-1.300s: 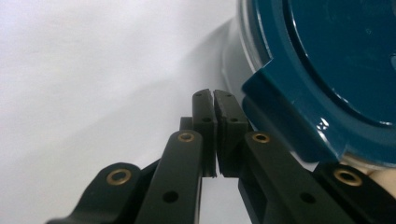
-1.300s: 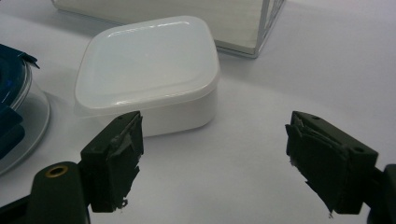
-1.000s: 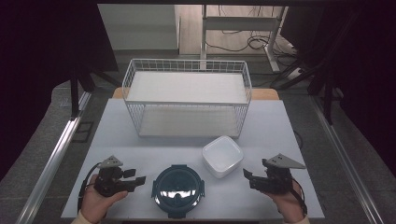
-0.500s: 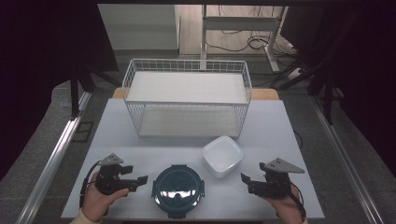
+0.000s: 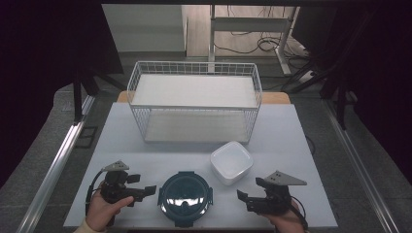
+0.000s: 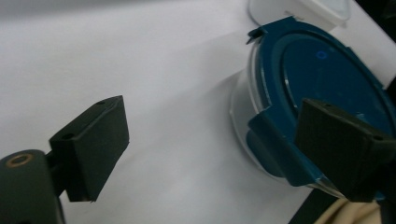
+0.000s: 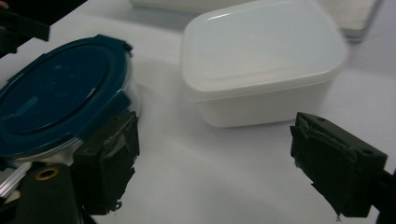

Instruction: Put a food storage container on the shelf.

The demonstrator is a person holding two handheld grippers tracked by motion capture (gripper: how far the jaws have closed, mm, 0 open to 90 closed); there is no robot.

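Lower centre of the high view: round blue-lidded container on white table. Lower left: left gripper, jaws just opened, spread, nothing between. Lower right: right gripper, jaws spread, empty. White tub just above right of the container.

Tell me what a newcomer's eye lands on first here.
First the round container with the dark blue clip lid at the table's near edge, flanked by the left gripper and right gripper, both with jaws open. Next the white square container just behind it, and the white wire basket farther back.
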